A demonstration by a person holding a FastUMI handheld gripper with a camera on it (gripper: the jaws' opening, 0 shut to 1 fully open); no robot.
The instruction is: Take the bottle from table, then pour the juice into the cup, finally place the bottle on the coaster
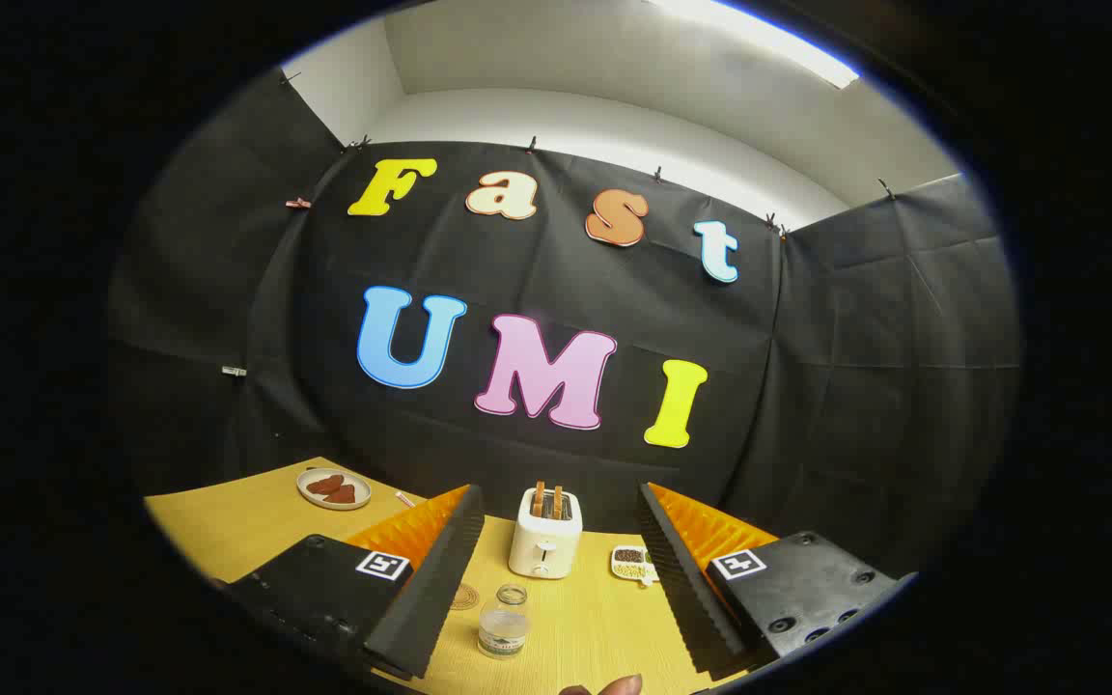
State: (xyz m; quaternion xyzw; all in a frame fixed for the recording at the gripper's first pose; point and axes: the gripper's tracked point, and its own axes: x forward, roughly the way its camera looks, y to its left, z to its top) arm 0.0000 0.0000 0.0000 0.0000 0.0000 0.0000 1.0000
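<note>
we hold the gripper (556, 579) high over the table (228, 521), its fingers spread wide with nothing between them. in the gap below sits a small clear glass vessel (504, 621), which we take for the cup, though it could be the bottle; we cannot tell. just left of it, half hidden by the left finger, lies a round coaster (464, 597). beyond stands a toaster (545, 532) with bread in its slots, a small tray (633, 564) to its right, and a plate (333, 488) of dark pieces far left. a fingertip (614, 685) shows at the near edge. the risk we see: dropping straight down, a finger could strike the glass rim and tip it, or sweep the coaster aside. coming in too far forward could bump the toaster.
</note>
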